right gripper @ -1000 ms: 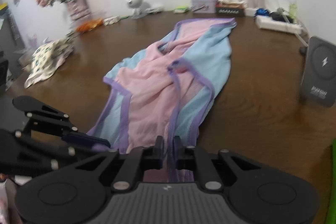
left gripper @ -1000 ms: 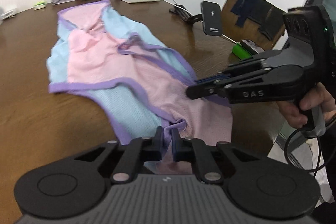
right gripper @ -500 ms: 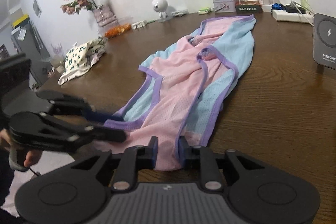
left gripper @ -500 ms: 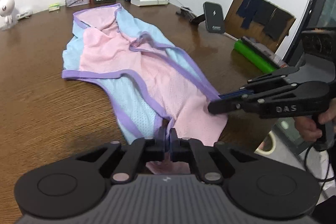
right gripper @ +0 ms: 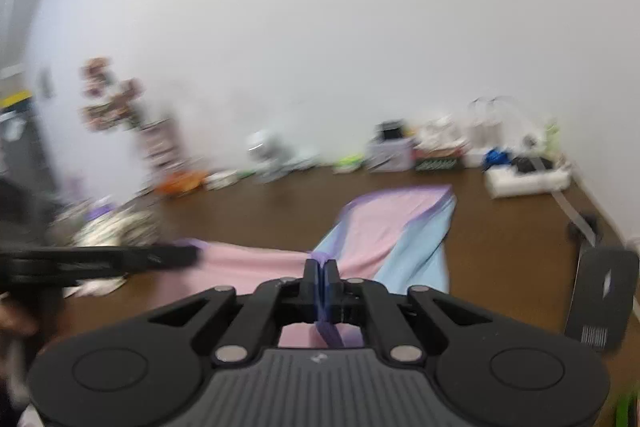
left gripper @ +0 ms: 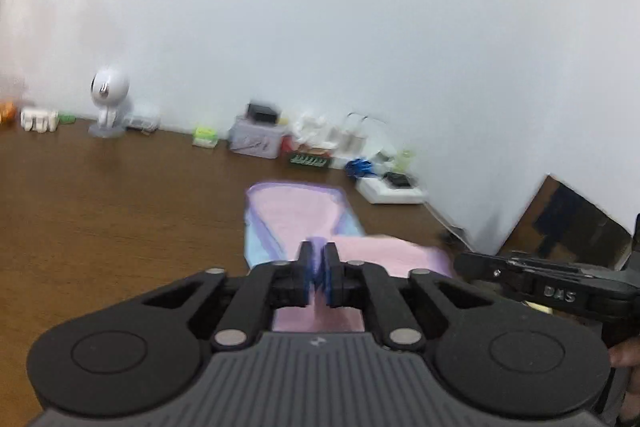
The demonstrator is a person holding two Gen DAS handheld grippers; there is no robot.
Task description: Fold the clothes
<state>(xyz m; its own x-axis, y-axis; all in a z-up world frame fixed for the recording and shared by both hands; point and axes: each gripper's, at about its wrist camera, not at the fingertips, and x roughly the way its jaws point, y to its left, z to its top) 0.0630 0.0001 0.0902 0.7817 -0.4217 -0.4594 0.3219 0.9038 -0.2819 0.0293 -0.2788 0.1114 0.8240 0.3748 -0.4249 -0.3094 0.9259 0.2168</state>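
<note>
White wall fills the back of both views, and below it a brown wooden tabletop (left gripper: 100, 207) runs along with small clutter lined up at the far edge. A round white toy-like camera (left gripper: 108, 99) stands there, and a white power strip (right gripper: 528, 181) lies near the corner.

The pink and blue cloth garment with purple trim (left gripper: 296, 215) is on the tabletop. Its far end lies flat. Its near end is lifted up, held at two spots on the near edge. The left claw (left gripper: 318, 267) is pinched tight on a bit of pink cloth and purple trim. The right claw (right gripper: 320, 281) is pinched tight on the purple edge too. Pink cloth is stretched between the two claws.

The garment looks thin, light and floppy. It will sag and wrinkle where nothing holds it. Holding the two near corners by the sewn purple trim seems best, since the trim is thicker and should slip less.

A second ago both claws were low, near the tabletop, and the garment lay long and rumpled. Now both claws have come up and forward, so the wall fills the views. The near end of the garment has been raised, and it looks like it is being carried toward the far end.
</note>
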